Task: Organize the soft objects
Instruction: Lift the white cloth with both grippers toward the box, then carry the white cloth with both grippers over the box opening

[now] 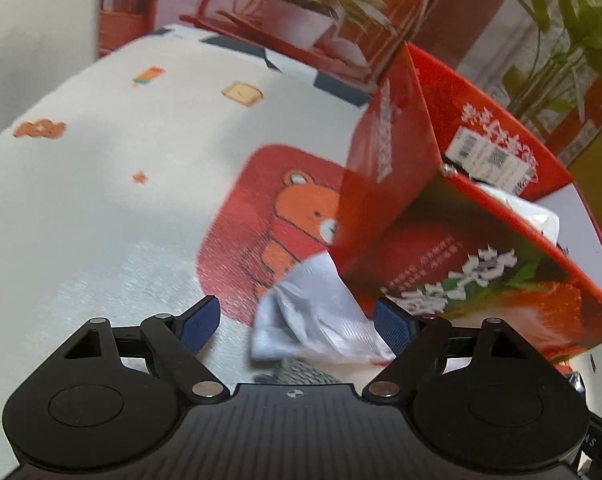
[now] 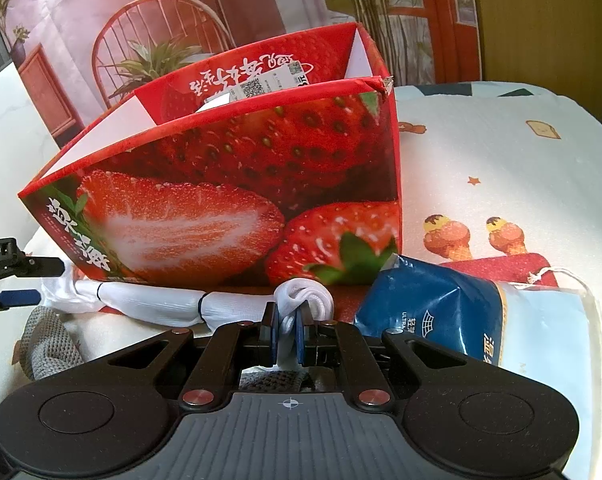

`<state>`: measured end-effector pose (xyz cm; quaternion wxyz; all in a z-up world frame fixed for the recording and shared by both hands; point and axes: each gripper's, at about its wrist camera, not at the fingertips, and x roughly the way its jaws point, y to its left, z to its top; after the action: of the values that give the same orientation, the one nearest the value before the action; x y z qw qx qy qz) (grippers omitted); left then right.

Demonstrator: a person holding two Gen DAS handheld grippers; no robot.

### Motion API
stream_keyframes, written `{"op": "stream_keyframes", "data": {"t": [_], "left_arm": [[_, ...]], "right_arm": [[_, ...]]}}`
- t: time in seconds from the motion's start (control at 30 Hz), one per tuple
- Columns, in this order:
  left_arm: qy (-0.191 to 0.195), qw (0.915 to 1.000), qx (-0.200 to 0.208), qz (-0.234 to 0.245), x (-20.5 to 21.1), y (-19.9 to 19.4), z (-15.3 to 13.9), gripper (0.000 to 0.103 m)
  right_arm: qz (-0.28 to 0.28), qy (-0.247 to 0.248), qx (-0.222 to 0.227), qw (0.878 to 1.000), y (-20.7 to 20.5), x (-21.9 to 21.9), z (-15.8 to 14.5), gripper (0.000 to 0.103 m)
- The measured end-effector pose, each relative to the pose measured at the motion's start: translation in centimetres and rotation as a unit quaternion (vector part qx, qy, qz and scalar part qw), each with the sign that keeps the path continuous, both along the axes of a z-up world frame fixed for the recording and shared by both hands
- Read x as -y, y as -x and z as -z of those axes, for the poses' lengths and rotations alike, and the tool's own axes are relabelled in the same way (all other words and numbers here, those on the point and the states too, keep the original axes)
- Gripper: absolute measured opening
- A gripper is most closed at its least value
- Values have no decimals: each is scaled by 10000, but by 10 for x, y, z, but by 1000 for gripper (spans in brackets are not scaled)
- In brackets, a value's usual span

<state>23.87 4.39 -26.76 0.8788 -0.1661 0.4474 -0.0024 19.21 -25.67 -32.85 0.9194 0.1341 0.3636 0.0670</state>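
Since the right gripper [image 2: 288,330] is already pinched tight on one end of that white mesh sleeve [image 2: 149,300], I'd treat that end as the anchor. The sleeve looks like floppy netting tied off with thin black bands — light, squashy, no stiffness at all, so it'll sag and drag wherever it isn't held.

From the pinch it runs off toward 9 o'clock along the foot of the strawberry box [image 2: 229,184], lying on the printed cloth over the worktop [image 2: 481,152]. A blue wipes pack [image 2: 441,312] sits just beside the gripper at 3 o'clock, and a grey knitted piece [image 2: 49,340] lies at 8 o'clock.

Over on the other side, the left gripper [image 1: 297,320] has its jaws spread wide, with the loose far end of the sleeve [image 1: 321,320] between them — not clamped yet. My guess is a grab on the bunched end beats grabbing mid-length, since mesh can slip or snag.
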Motion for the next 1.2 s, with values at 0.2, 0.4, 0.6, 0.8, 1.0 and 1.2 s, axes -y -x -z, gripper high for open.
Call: {"op": "stream_keyframes", "data": {"t": [0.2,0.4,0.6,0.8,1.0,1.2], "left_arm": [[31,9998,-13,204,7,0,11,73],[62,9996,188,192,1,9,6,30],[80,9992,368,124,-7,19,-4,19],[52,9979,645,78,-7,29,-17,14],[-221,9925,1199,-24,-6,43,-44,13],[-332,9829,1799,-218,-9,57,-76,11]], "right_arm": [[-12,-28,-15,10000,0,0,0,8],[-64,-141,-5,9999,3,1,-1,8],[-216,-253,161,9993,7,-2,-8,7],[-236,-248,231,9991,9,-3,-13,7],[-378,-303,595,9971,17,-4,-27,6],[-490,-83,1324,9899,29,-10,-55,5]]}}
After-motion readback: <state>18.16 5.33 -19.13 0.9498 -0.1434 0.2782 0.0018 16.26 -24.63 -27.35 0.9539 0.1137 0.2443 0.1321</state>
